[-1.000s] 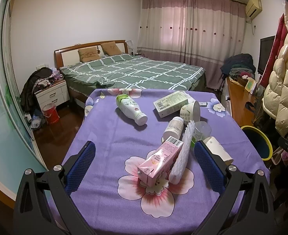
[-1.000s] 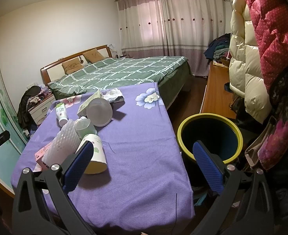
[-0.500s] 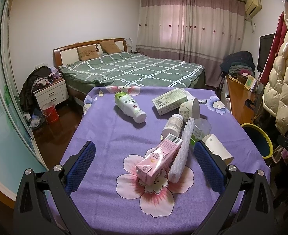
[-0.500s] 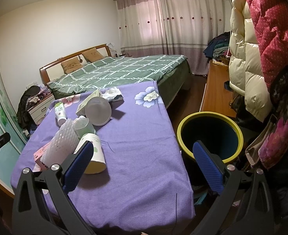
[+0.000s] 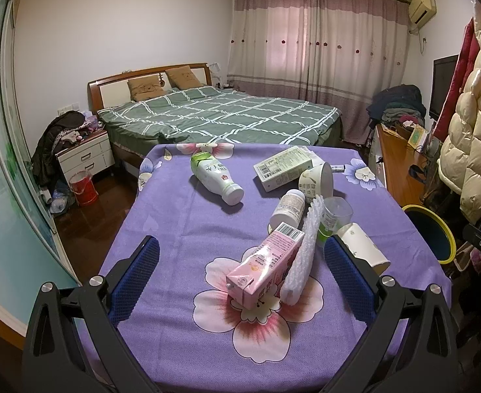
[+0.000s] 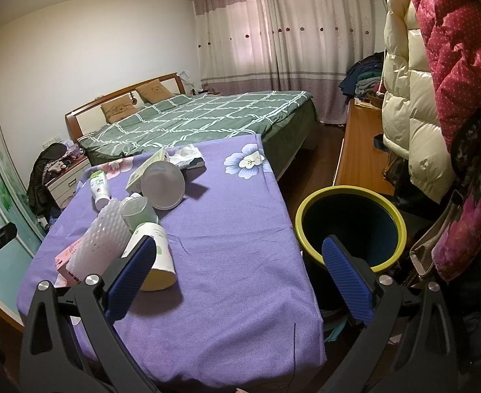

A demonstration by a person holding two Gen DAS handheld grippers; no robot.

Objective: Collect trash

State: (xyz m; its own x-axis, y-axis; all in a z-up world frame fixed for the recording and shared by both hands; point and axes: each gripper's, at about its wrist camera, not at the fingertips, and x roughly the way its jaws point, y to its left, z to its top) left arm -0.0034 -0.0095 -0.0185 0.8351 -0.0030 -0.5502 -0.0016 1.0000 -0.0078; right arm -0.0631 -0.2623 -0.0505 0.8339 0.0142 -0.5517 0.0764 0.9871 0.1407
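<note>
Item: pink carton [image 5: 265,270], lying on its side on the purple-covered desk [image 5: 181,229], directly ahead of the left gripper [image 5: 240,275] and between its two spread fingers [image 5: 135,275]; long axis runs away from the fingers and slightly to their right, gabled end nearest. White foam mesh sleeve [image 5: 302,252] leans along the carton's right flank, touching it

Left gripper: wide open, empty, the carton inside its span but touching neither finger

Right gripper [image 6: 240,275]: wide open, empty, pointed across the desk corner; paper cup [image 6: 155,255] on its side just beyond its left finger [image 6: 129,278]; yellow-rimmed bin [image 6: 351,226] on the floor behind its right finger, just beside the desk edge

Further ahead of the left fingers: small white jar [image 5: 288,206], clear plastic cup [image 5: 333,214], white bottle [image 5: 216,177], flat box [image 5: 283,167], paper bowl [image 5: 317,181]; all loose on the desk

Judgement: the left gripper is nearer the carton and aligned along its length; closing across its narrow width looks feasible, though the sleeve may be caught too. The bin lies to the right, on the right gripper's side
</note>
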